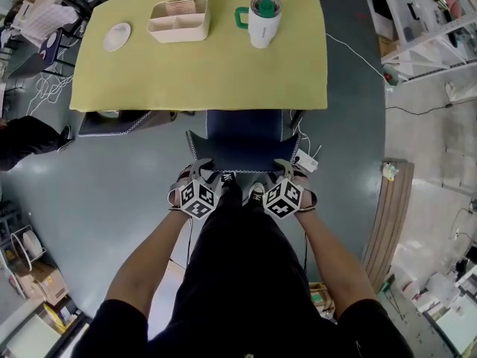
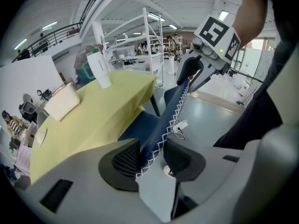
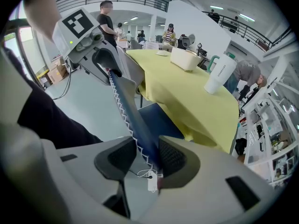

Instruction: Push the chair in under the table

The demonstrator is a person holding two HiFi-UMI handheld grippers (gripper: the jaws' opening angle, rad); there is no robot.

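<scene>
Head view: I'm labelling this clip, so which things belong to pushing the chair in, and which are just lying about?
In the job: blue chair, its back gripped by the left gripper and right gripper; yellow-covered table.

Lying about: white plate, cream divided tray, white tumbler with green lid, all on the table.

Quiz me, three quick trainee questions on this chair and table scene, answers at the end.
1. True or false: the left gripper and right gripper each hold the chair backrest between their jaws.
2. The lid of the tumbler is: A green, B red, C black?
3. Fill in: ___ items stand on the yellow tablecloth.
Key: 1 true; 2 A; 3 three.
</scene>
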